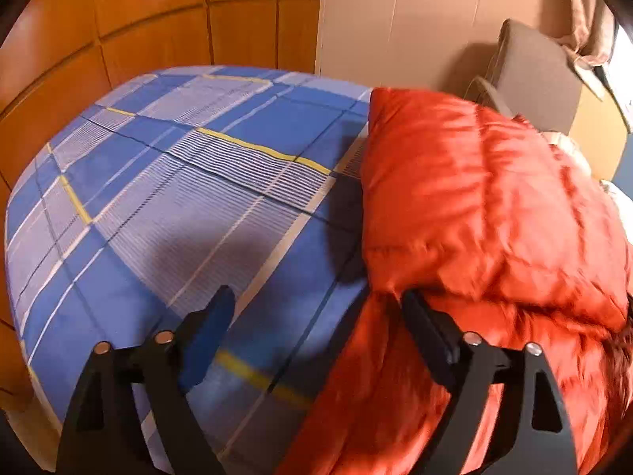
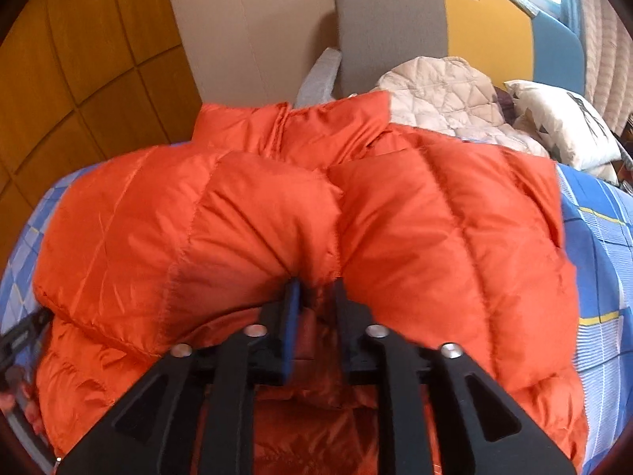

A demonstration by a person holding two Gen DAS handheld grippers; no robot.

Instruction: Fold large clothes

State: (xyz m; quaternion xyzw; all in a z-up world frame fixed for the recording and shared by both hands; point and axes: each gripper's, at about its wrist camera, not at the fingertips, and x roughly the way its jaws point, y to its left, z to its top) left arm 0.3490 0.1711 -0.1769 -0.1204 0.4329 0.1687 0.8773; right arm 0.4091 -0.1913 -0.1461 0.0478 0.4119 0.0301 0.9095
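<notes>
Nearest to us, our right gripper (image 2: pixel 314 297) points steeply down with its jaws a narrow way apart; the puffed orange fabric bulges against the fingertips, but we see no fold pinched between the pads, so we read it as let go or barely parted. Our left gripper (image 1: pixel 318 303) also angles down, its jaws spread wide: one finger hangs over the bare bed (image 1: pixel 130 182), the other lies against the jacket's side edge, and nothing is clamped. The orange down jacket (image 2: pixel 253 213) lies across the checked blue bedspread, its collar toward the far edge by the wall, and both sleeves look folded in so their cuffs meet near the middle. We judge it light, soft and springy, with a slick shell; the padding will push back and the folds may creep open, so a shallow pinch could slide off. The better hold, to our mind, is at a quilted seam or the hem, where the filling is thin and the cloth is doubled. Beyond the jacket, a pale quilted garment (image 2: pixel 447 95) and a cushion (image 2: pixel 561 126) sit at the bed's far corner.
</notes>
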